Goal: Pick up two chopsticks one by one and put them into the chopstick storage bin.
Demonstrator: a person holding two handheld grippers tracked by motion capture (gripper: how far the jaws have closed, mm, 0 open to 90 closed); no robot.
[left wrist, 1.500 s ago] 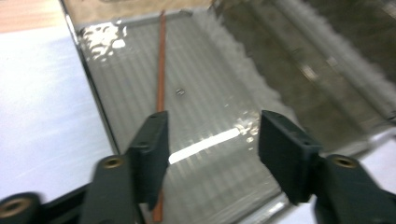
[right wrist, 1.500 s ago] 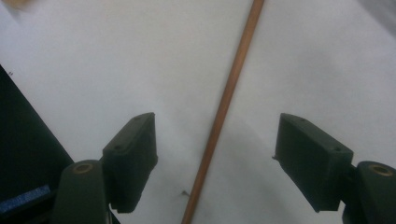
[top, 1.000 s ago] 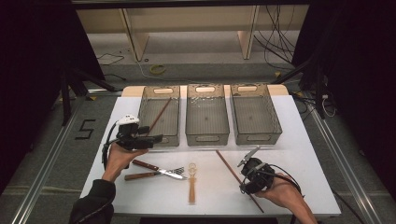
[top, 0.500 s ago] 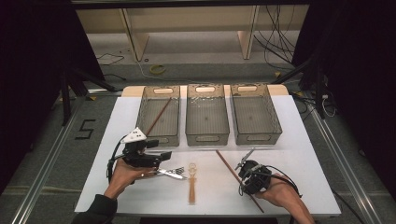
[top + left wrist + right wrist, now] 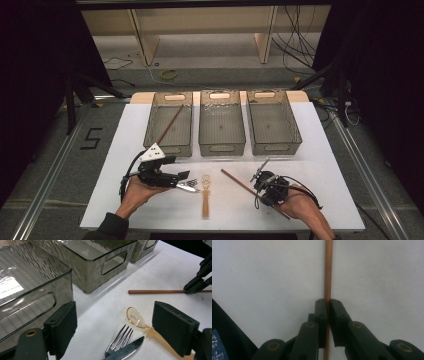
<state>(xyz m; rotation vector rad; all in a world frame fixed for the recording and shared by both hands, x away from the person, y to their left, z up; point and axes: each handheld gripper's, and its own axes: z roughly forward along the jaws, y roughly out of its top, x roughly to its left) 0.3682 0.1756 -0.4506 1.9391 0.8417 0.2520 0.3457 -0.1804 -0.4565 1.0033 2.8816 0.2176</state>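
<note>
My right hand-held gripper (image 5: 264,181) sits at about five o'clock on the white bench (image 5: 325,150). Its jaws have just been closing, and in the right gripper view they now pinch the brown chopstick (image 5: 328,270) between them, the stick running straight on toward twelve o'clock past the pads (image 5: 321,308). From above, that chopstick lies flat on the bench, slanting from ten o'clock down to four o'clock under my right hand (image 5: 300,207).

My left hand-held gripper (image 5: 183,176) is at about seven o'clock on the bench, jaws spread wide and holding nothing. In the left gripper view, between those jaws, lie a metal fork (image 5: 120,340) and a knife (image 5: 130,347) whose blade crosses the fork's tines, touching them. Just beside them, toward three o'clock, is a clear amber spoon (image 5: 136,318), bowl pointing away from me.

Three smoky clear bins stand in a row at twelve o'clock. The left bin (image 5: 152,132) holds a second chopstick (image 5: 169,125) leaning aslant; the middle bin (image 5: 240,120) and right bin (image 5: 295,125) stand just beside it.
</note>
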